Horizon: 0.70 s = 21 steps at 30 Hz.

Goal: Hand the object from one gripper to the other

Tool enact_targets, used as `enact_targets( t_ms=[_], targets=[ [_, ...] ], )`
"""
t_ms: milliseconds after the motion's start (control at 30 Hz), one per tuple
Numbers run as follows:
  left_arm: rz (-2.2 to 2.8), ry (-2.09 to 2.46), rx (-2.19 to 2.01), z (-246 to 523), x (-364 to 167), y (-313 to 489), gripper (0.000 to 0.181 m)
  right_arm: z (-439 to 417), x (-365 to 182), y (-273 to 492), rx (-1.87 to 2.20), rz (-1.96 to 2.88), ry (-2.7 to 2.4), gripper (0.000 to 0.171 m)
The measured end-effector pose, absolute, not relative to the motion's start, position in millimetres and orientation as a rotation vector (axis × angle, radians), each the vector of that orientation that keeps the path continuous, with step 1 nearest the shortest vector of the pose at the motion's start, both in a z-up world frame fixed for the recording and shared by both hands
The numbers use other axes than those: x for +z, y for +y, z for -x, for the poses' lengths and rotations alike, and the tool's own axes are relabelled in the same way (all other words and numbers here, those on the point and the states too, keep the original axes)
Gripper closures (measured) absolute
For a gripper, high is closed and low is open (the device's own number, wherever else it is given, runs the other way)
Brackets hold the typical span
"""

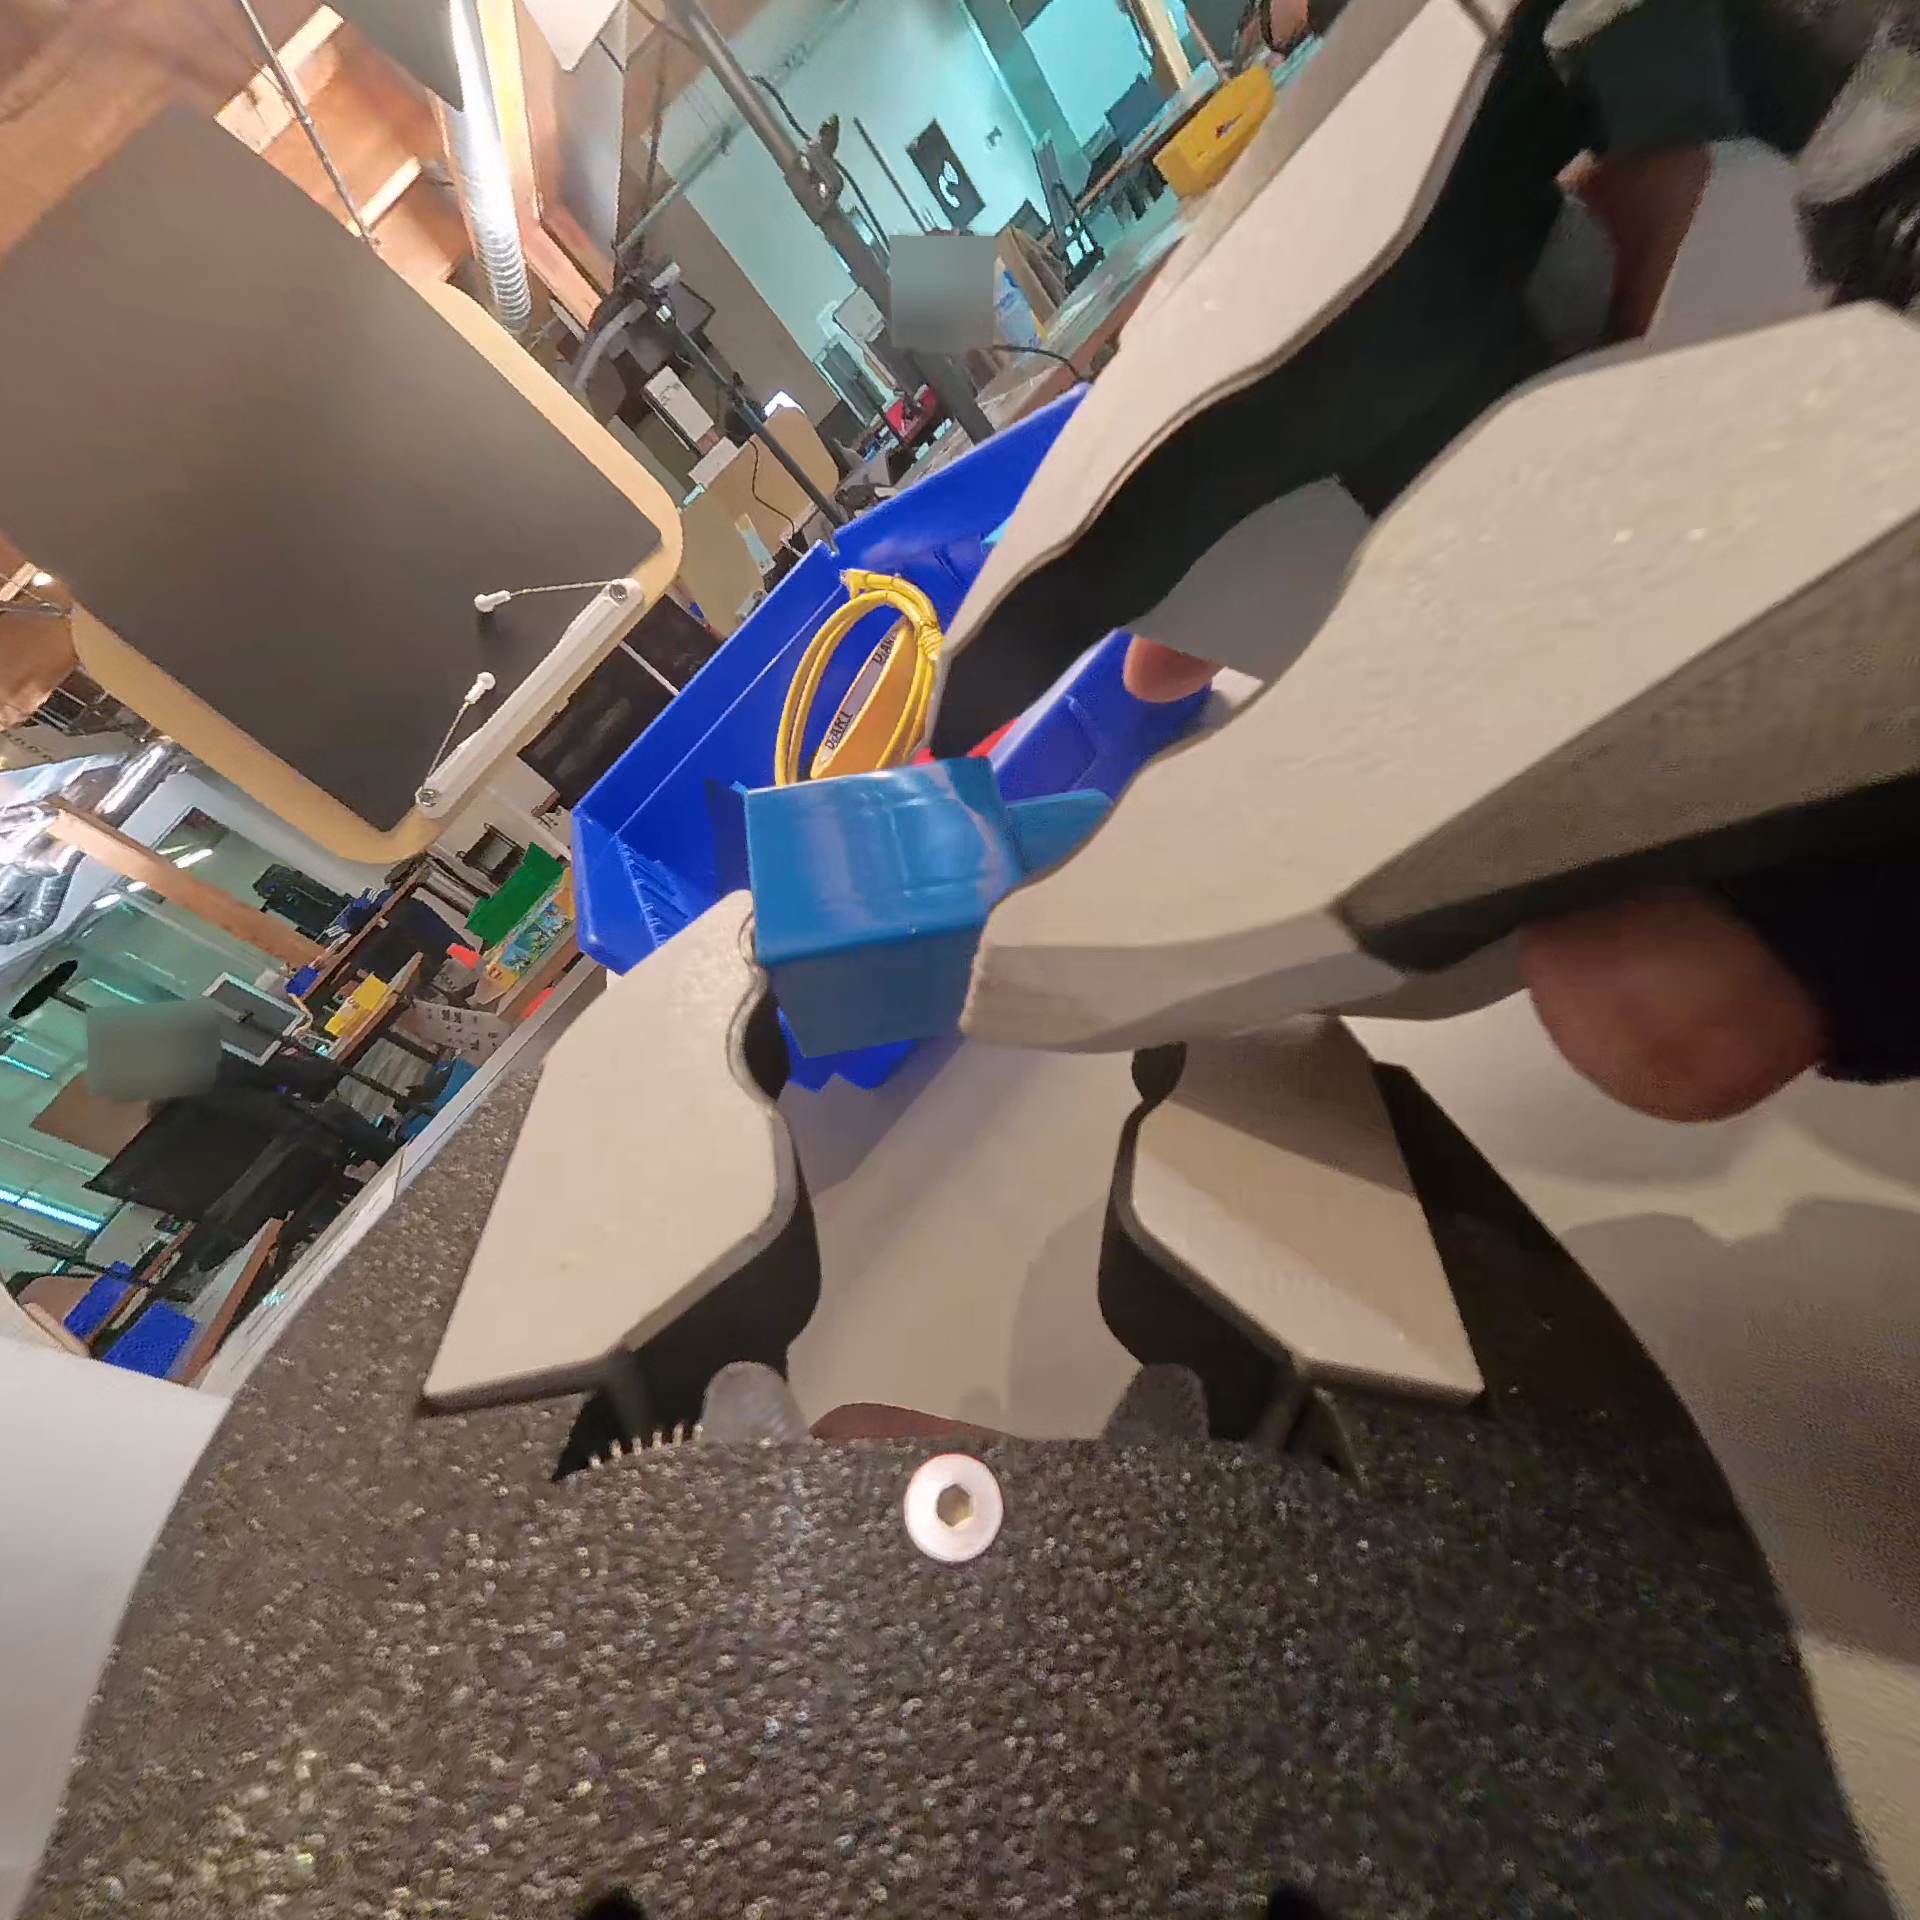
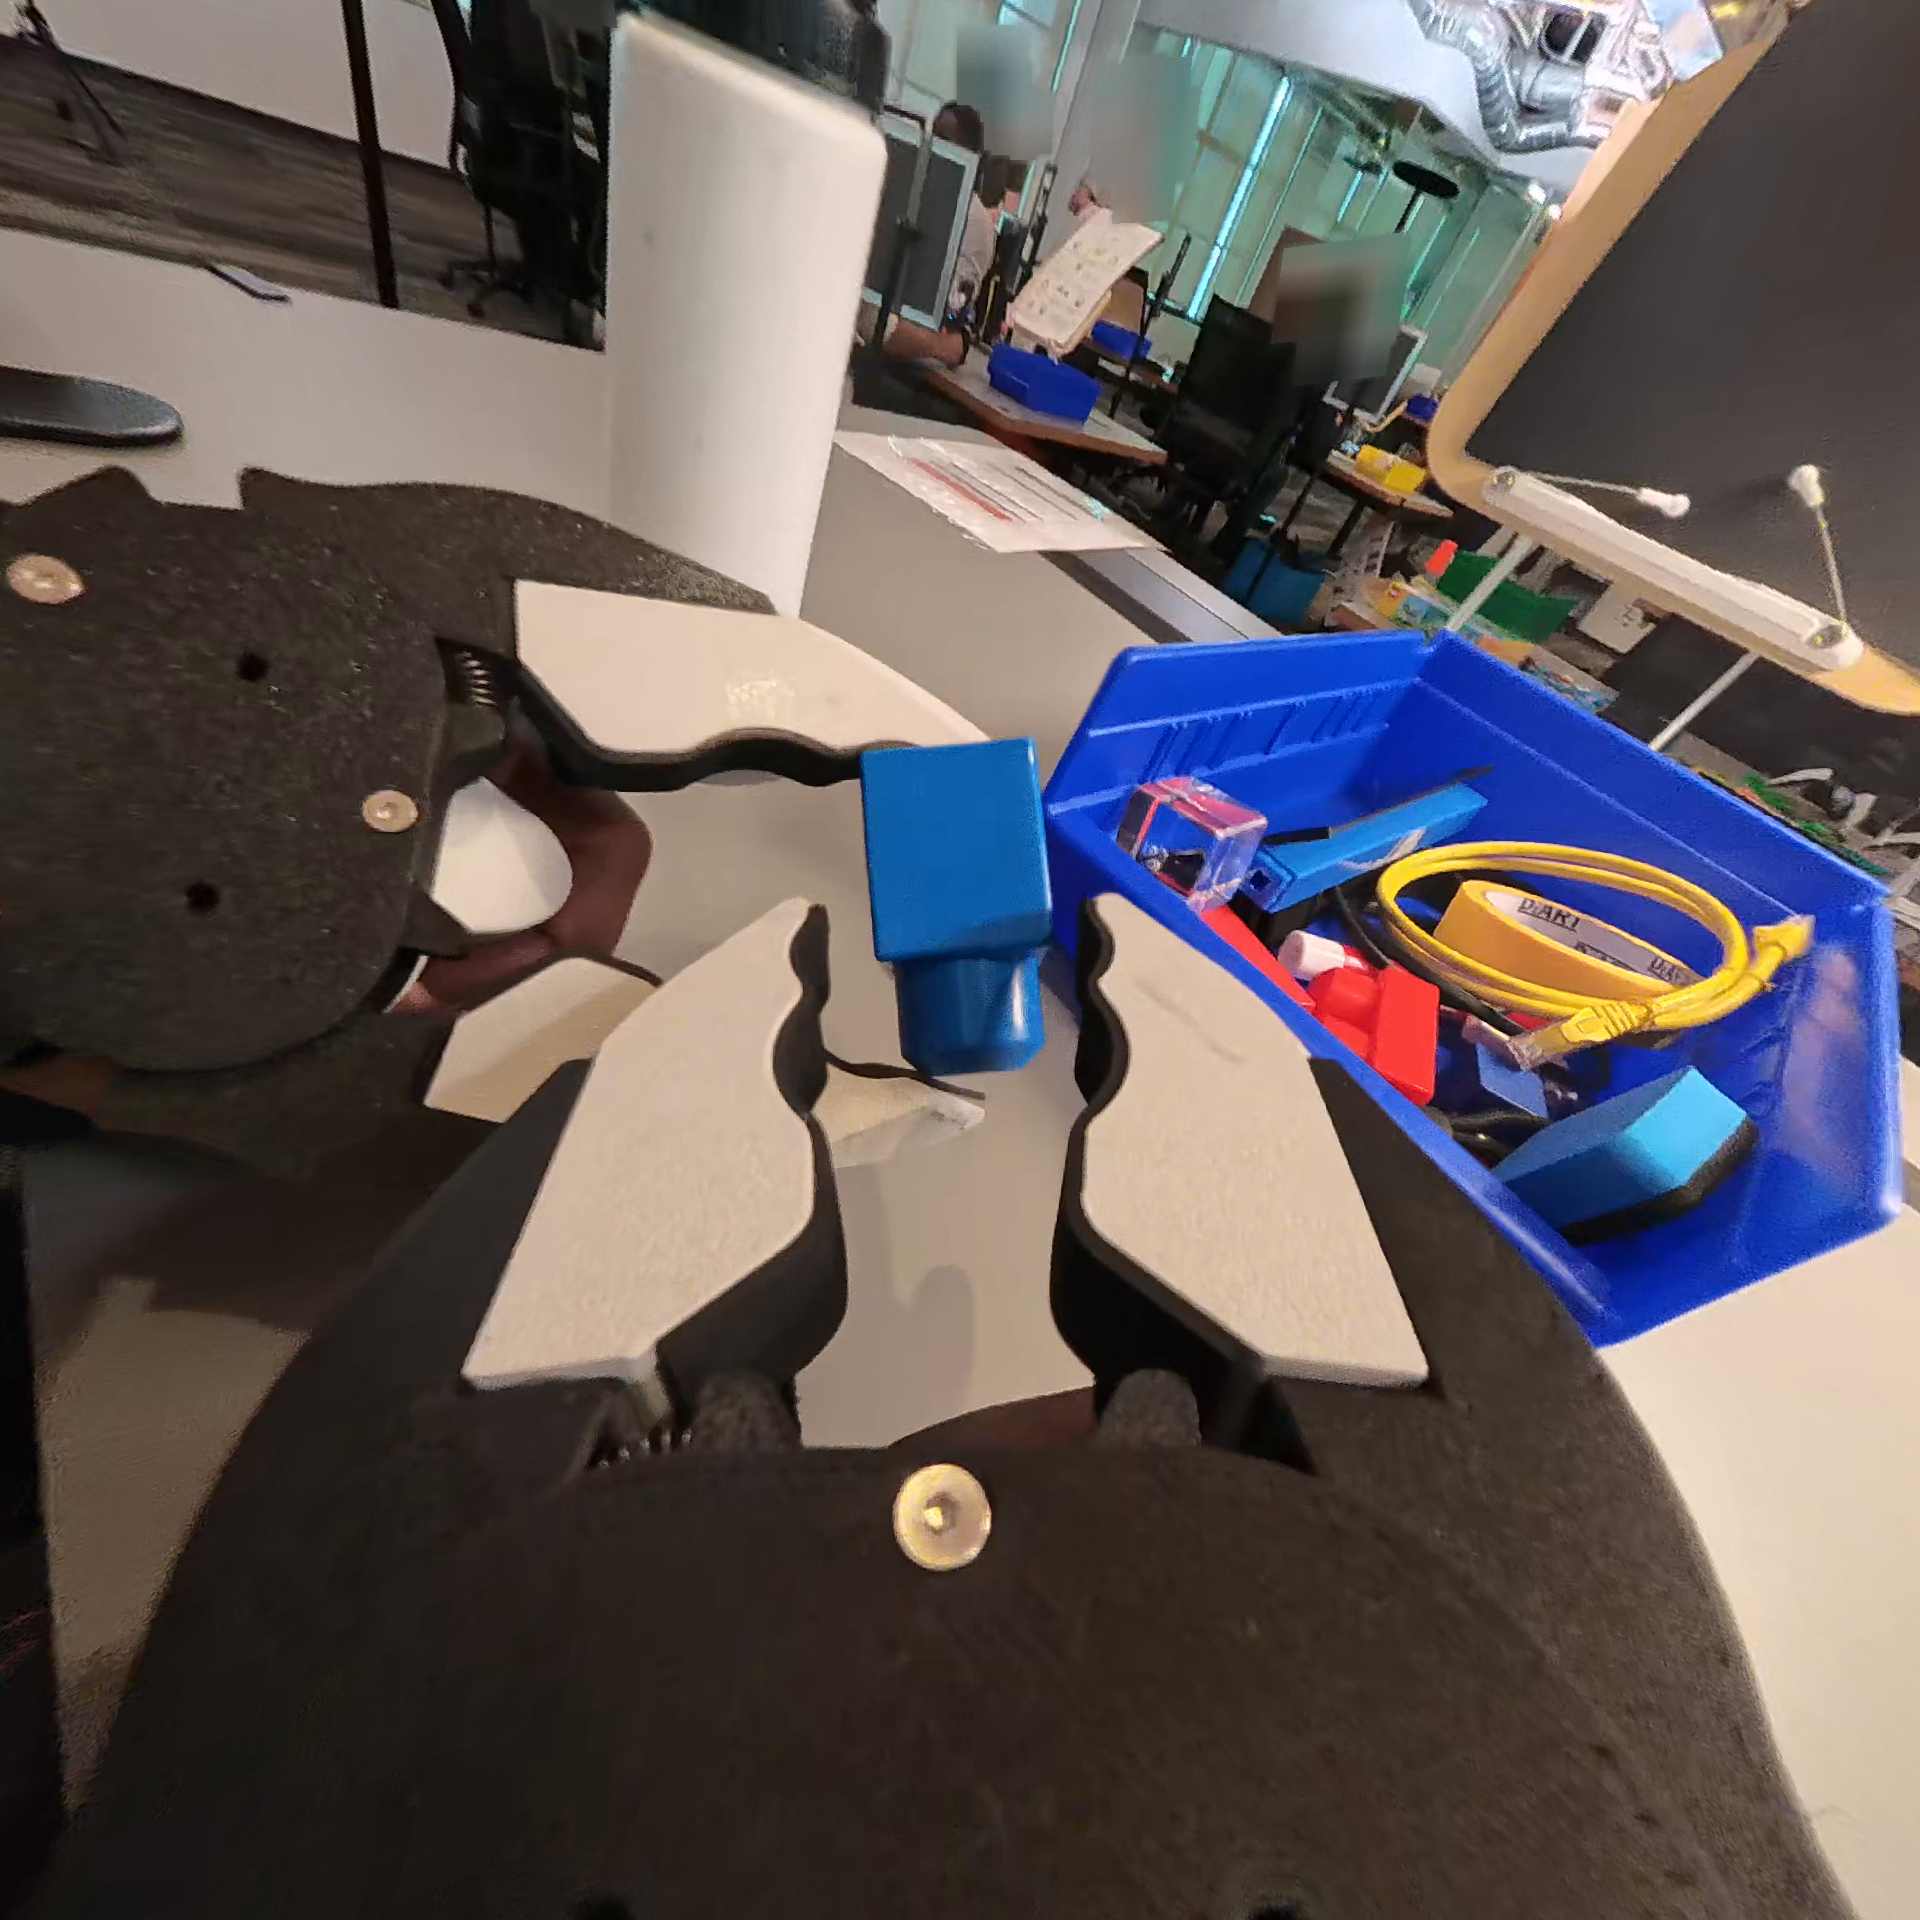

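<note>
The object is a blue plastic block (image 2: 956, 883), boxy on top with a rounded lower part, held in the air beside the blue bin. My left gripper (image 1: 940, 1008) is shut on it: in the right wrist view its upper finger (image 2: 675, 675) meets the block's top and its lower finger (image 2: 894, 1122) sits under it. My right gripper (image 2: 954, 925) is open, one fingertip on each side of the block with a small gap. In the left wrist view the block (image 1: 862, 914) touches my left fingertip, and the right gripper's finger (image 1: 1455, 727) covers its right side.
A blue bin (image 2: 1247, 675) on the grey table (image 2: 935, 1299) just right of the block holds a yellow cable (image 2: 1558, 862), a yellow tape roll, a clear cube (image 2: 1195, 842) and red parts. A white column (image 2: 727, 312) stands behind; a dark wood-rimmed board (image 2: 1714, 312) hangs overhead. The grippers are tip to tip, or close to it. My left tips are roughly 15 cm from the white column (image 2: 727, 312).
</note>
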<state>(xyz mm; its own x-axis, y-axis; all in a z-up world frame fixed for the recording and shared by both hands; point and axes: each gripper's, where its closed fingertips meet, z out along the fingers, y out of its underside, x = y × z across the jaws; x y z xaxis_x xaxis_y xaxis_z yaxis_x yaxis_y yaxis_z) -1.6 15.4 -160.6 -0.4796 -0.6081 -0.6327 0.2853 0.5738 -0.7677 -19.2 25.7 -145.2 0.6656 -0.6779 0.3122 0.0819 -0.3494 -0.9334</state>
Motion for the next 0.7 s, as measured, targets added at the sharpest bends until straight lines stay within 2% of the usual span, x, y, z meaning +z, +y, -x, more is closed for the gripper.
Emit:
enact_targets(
  t_ms=[233,467,567,600,700],
  targets=[
    [0.231,1.791,-1.078,4,-163,12,0.115,16,-150,22,-0.83,1.774,0.526,0.128],
    [0.137,1.763,-1.042,8,-163,8,0.116,21,-155,25,-0.724,1.801,0.518,0.122],
    [0.083,1.745,-1.001,10,-163,6,0.116,20,-159,24,-0.75,1.828,0.517,0.126],
    [0.074,1.745,-1.006,11,-163,5,0.117,19,-159,21,-0.779,1.83,0.521,0.134],
    [0.074,1.748,-1.012,11,-163,3,0.117,18,-159,19,-0.782,1.837,0.522,0.135]
  ],
)
